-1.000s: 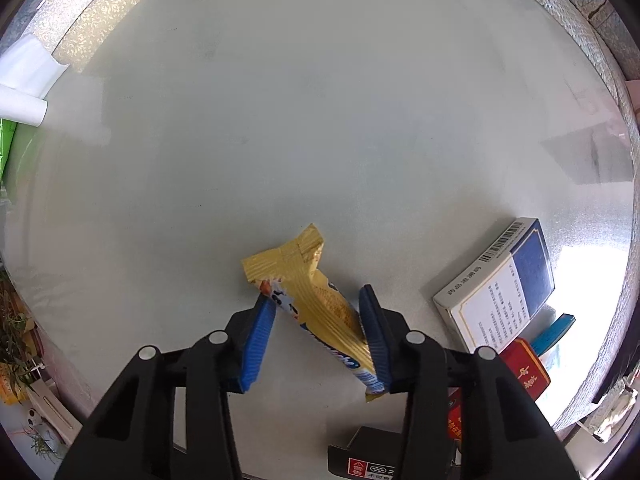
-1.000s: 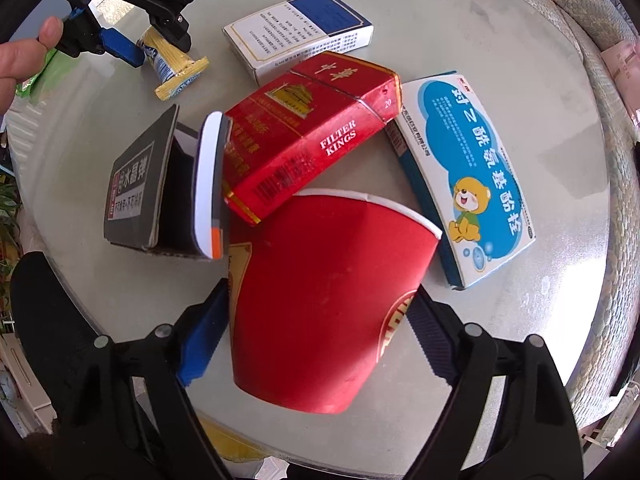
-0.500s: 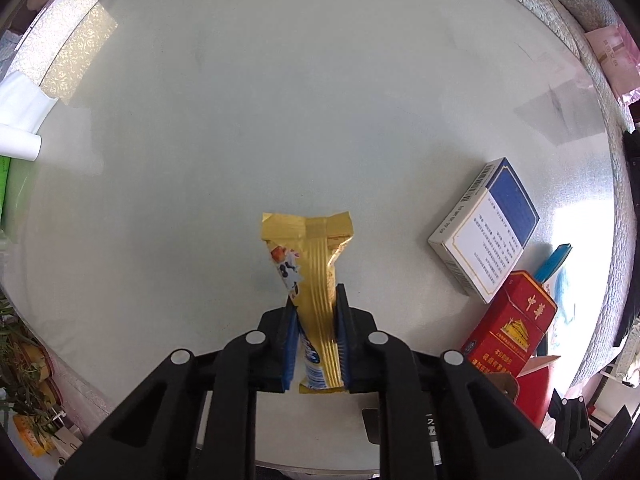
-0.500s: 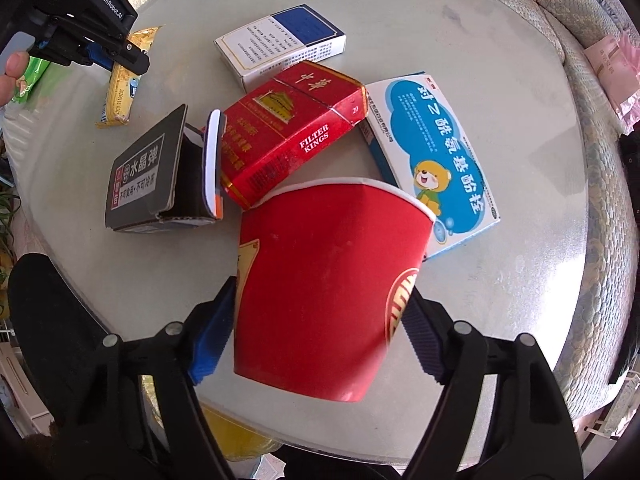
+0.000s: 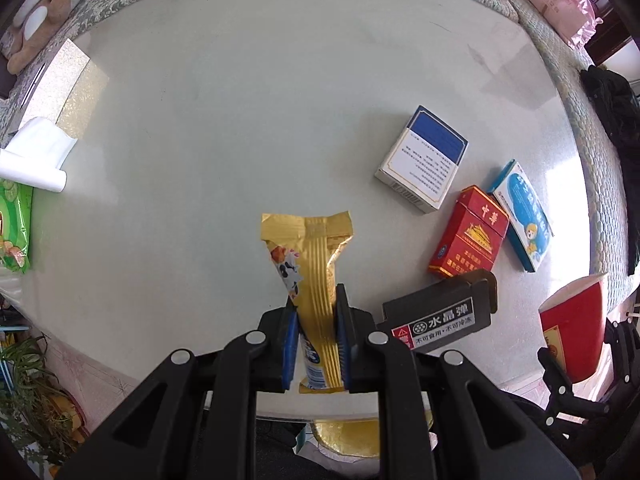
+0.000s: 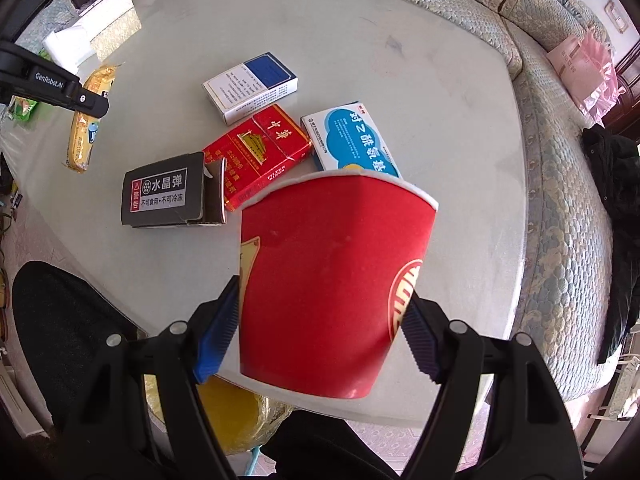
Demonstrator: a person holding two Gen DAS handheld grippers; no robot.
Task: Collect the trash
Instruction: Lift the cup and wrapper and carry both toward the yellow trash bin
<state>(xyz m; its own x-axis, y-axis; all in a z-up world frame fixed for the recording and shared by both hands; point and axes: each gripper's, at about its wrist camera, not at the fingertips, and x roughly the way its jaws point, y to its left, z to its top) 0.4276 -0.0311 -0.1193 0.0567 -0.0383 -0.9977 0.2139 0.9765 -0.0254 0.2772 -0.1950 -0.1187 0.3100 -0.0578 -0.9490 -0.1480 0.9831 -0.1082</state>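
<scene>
My left gripper (image 5: 316, 320) is shut on a gold snack wrapper (image 5: 310, 256) and holds it above the pale round table (image 5: 240, 100). The wrapper also shows in the right wrist view (image 6: 86, 120), hanging from the left gripper. My right gripper (image 6: 324, 316) is shut on a red paper cup (image 6: 332, 280), held above the table's near edge; the cup also shows in the left wrist view (image 5: 576, 332). On the table lie a white-and-blue box (image 5: 424, 164), a red cigarette pack (image 5: 468, 240), a blue-and-white medicine box (image 5: 524, 216) and a black box (image 5: 440, 316).
A white tissue roll (image 5: 36, 160) and a green packet (image 5: 14, 228) sit at the table's left edge. A sofa (image 6: 560, 200) curves round the far side. A pink bag (image 6: 584, 72) lies on it. A yellow bag (image 6: 232, 416) shows below the near edge.
My left gripper closed on the gold wrapper and lifted it off the table. My right gripper rose and pulled back with the red cup.
</scene>
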